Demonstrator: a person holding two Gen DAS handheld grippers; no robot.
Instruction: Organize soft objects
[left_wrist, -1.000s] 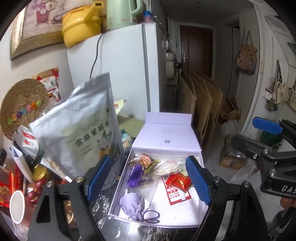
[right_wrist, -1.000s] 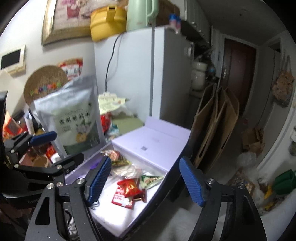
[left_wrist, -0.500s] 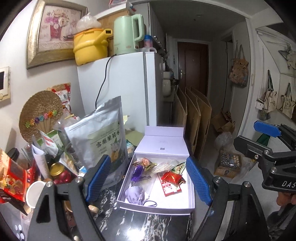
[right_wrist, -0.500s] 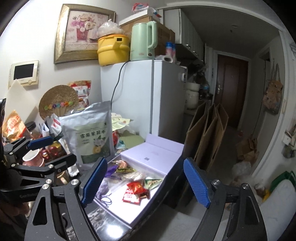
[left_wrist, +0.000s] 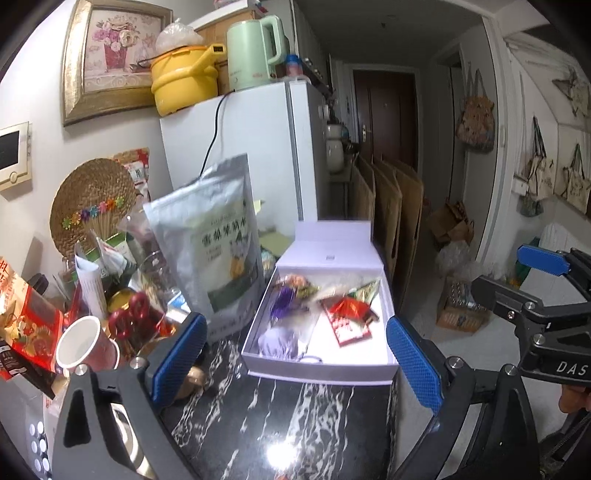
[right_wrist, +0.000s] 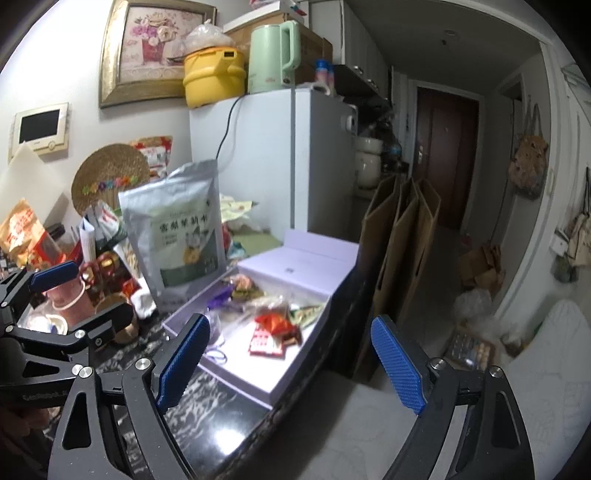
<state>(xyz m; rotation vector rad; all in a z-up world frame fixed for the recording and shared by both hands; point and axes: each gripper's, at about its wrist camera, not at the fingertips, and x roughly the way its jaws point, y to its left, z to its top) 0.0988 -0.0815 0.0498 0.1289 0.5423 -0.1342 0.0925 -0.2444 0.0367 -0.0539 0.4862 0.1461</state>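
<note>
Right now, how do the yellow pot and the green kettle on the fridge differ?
The yellow pot is squat and wide; the green kettle is tall and narrow. The pot sits nearer the framed picture, the kettle nearer the fridge's front edge. A clear bag rests on the pot; nothing rests on the kettle. Both stand upright on the fridge.

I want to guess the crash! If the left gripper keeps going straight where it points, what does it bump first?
Probably the near wall of the open white box, straight ahead between the left gripper fingers. Its jaws are opening, nothing between them. Depth is hard to judge.

The soft items (left_wrist: 325, 314) in the white box (left_wrist: 321, 369) blur together, the purple pouch (left_wrist: 277, 341) half hidden behind its front wall.
</note>
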